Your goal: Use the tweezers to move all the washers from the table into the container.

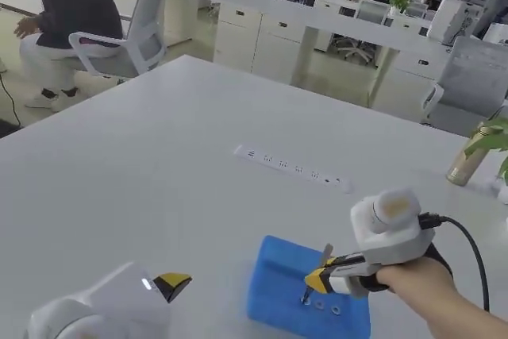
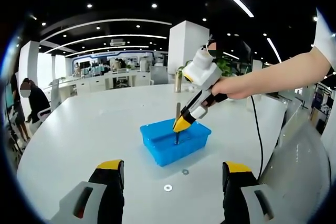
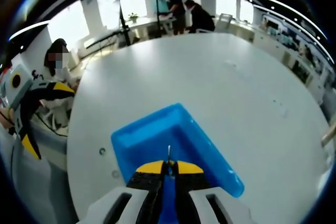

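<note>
Head view: a white table has a blue box near the bottom edge. A hand holds the right gripper over the box. Its jaws are pressed together on the tweezers, which point down into the box. Two washers lie on the blue floor of the box, just beside the tweezers tip. The left gripper is at the bottom left, well apart from the box. From here I cannot tell how its jaws stand. A power strip lies farther back on the table. A person sits on a chair at the top left.

Left gripper view: the left gripper has its jaws spread wide with nothing between them. The right gripper comes in from the right, with the hand behind it. The tweezers stand with the tip down inside the box. Two more washers lie on the table, between the box and the left gripper.

Right gripper view: the right gripper has its jaws pressed together, pinching the tweezers. The thin tip sticks out over the box. Two washers lie on the table, just to the left of the box. The left gripper is at the left edge with its jaws apart.
</note>
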